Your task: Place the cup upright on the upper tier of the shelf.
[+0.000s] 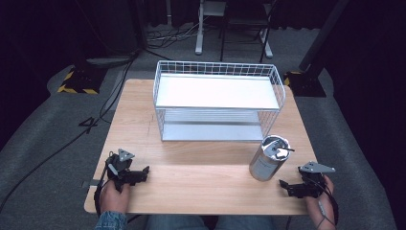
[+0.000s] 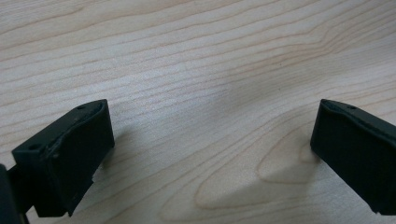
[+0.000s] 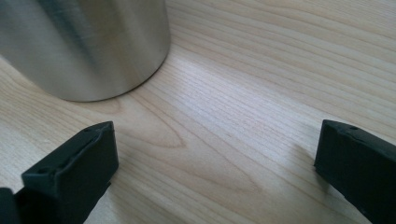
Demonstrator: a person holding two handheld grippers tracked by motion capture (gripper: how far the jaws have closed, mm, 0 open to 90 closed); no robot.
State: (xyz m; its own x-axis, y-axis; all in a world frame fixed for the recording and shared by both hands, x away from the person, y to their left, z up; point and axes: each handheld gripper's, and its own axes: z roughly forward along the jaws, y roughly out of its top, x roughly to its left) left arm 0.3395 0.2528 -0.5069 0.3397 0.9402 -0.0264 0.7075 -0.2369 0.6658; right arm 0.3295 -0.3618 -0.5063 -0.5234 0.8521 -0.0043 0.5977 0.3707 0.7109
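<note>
while both rest on the table [image 1: 201, 184], right gripper [image 1: 287, 186] gaping near steel canister [image 1: 269, 158], left gripper [image 1: 143, 172] gaping too

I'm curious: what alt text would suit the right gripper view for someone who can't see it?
A brushed silver metal canister stands on the pale wooden table, ahead and left of the open right tongs, whose two black jaws frame bare wood without touching it.

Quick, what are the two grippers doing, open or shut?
Left gripper: open, holding nothing, above the table.
Right gripper: open, holding nothing, near the metal can.
</note>
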